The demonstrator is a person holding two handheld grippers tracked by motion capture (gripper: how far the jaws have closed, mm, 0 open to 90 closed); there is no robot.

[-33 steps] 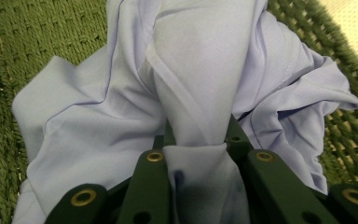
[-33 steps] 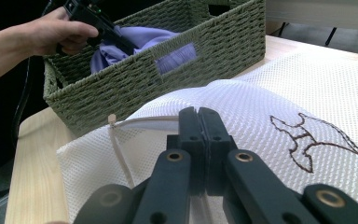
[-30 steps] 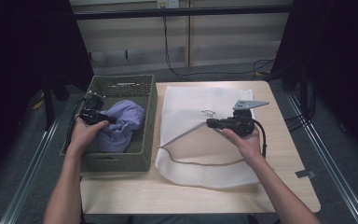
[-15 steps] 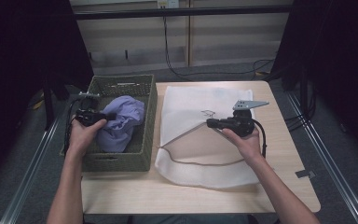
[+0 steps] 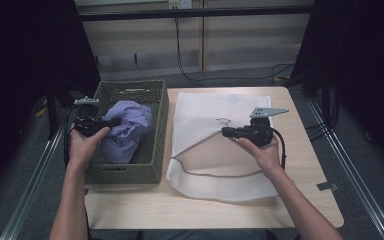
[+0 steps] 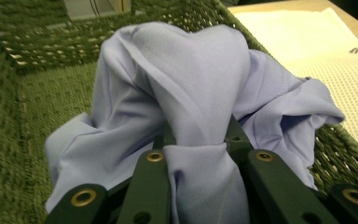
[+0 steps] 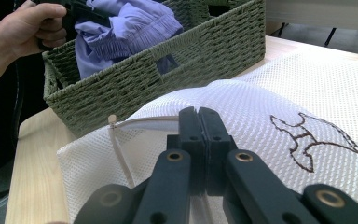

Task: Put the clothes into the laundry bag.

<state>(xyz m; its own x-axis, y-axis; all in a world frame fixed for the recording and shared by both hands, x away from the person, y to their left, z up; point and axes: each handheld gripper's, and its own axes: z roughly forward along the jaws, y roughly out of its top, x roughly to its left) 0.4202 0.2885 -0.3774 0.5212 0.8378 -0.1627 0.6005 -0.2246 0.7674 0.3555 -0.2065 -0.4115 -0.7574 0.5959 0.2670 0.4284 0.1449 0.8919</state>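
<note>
Sitting at the left edge of the table [image 5: 300, 200], one green basket [image 5: 152, 150] leaves bare wood only along the near and right sides. One purple cloth [image 6: 191, 88] rises out of the basket — the left gripper [image 5: 114, 121] has its jaws clamped on a fold of it. One white mesh bag [image 5: 205, 107] lies right of the basket — the right gripper [image 5: 226, 132] pinches its upper layer, jaws together, holding the mouth open.

A pale wooden table [image 5: 305, 200] stands on grey floor [image 5: 365, 165], before a beige panelled wall [image 5: 240, 35].
</note>
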